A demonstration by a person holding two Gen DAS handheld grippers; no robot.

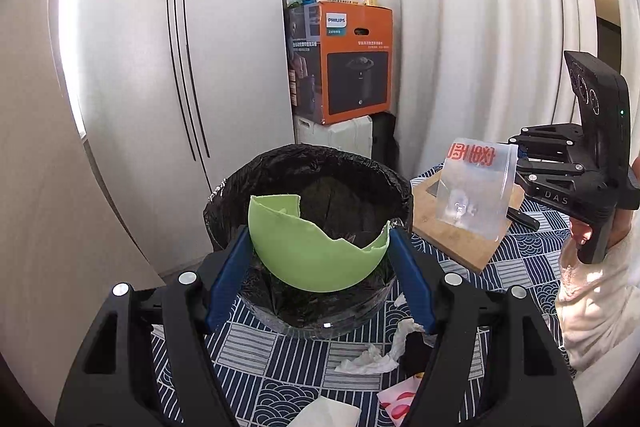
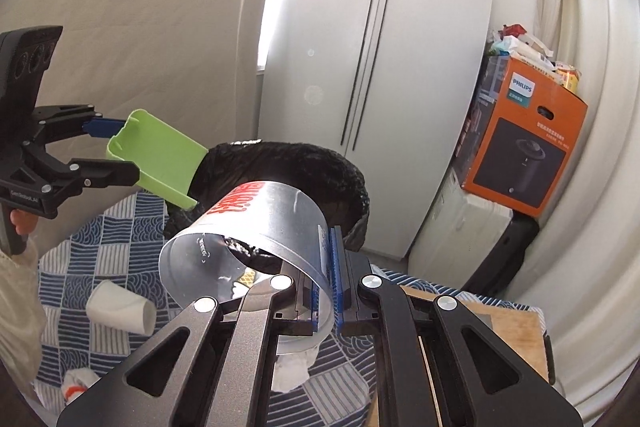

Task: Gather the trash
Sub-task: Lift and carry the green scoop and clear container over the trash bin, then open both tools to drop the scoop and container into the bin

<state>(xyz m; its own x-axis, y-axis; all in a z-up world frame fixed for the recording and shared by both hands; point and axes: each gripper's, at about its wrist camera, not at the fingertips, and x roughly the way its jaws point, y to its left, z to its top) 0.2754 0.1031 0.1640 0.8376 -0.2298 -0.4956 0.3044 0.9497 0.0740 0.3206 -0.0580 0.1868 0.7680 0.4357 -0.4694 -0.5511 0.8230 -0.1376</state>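
A broken green plastic shell (image 1: pixel 312 251) sits between the blue pads of my left gripper (image 1: pixel 320 247), which is shut on it. It hangs just in front of the bin lined with a black bag (image 1: pixel 308 167). In the right wrist view the green shell (image 2: pixel 160 159) reaches the rim of the bin (image 2: pixel 320 163), with the left gripper (image 2: pixel 120 151) behind it. My right gripper (image 2: pixel 330 267) is shut on the edge of a clear plastic bag with red print (image 2: pixel 256 227). That bag (image 1: pixel 474 187) hangs from the right gripper (image 1: pixel 518 149) to the right of the bin.
The bin stands on a table with a blue patterned cloth (image 1: pixel 280 363). Crumpled tissues (image 1: pixel 372 359), a fallen paper cup (image 2: pixel 120 307) and a wooden board (image 1: pixel 440 239) lie on it. An orange box (image 1: pixel 356 67) is stacked behind, beside a white wardrobe (image 1: pixel 180 67).
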